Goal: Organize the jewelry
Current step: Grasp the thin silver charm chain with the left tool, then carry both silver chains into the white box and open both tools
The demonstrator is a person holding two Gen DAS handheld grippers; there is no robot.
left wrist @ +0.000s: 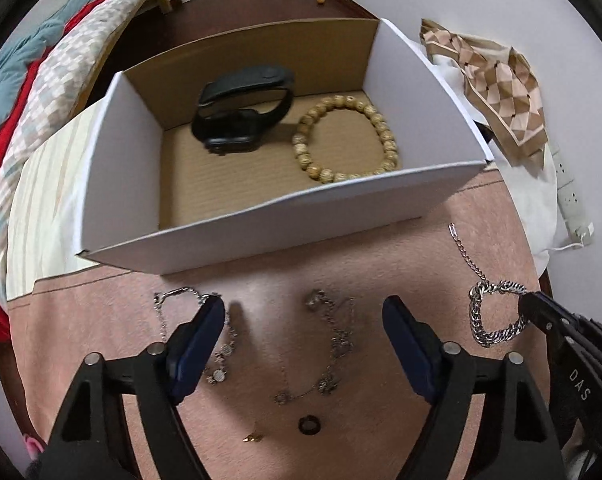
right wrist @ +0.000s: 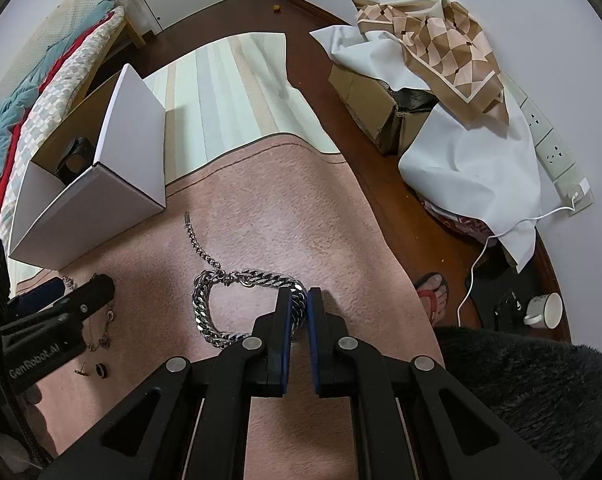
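My left gripper (left wrist: 303,308) hangs open over the pink rug, its blue pads on either side of a thin silver charm necklace (left wrist: 337,344) without touching it. A second thin charm chain (left wrist: 221,354) lies partly under its left finger. A dark ring (left wrist: 309,425) and a small gold earring (left wrist: 253,437) lie nearer the camera. My right gripper (right wrist: 299,300) is shut on a thick silver curb chain (right wrist: 221,300), which lies on the rug with its tail stretched toward the box. The white cardboard box (left wrist: 261,216) holds a black watch (left wrist: 241,116) and a wooden bead bracelet (left wrist: 347,140).
A striped mat (right wrist: 241,92) lies beyond the rug. Bedding (left wrist: 41,92) runs along the left. On the right are a patterned cloth (right wrist: 441,44) over a cardboard box, a power strip (right wrist: 553,152), a person's foot in a red sandal (right wrist: 433,296) and a white mug (right wrist: 545,310).
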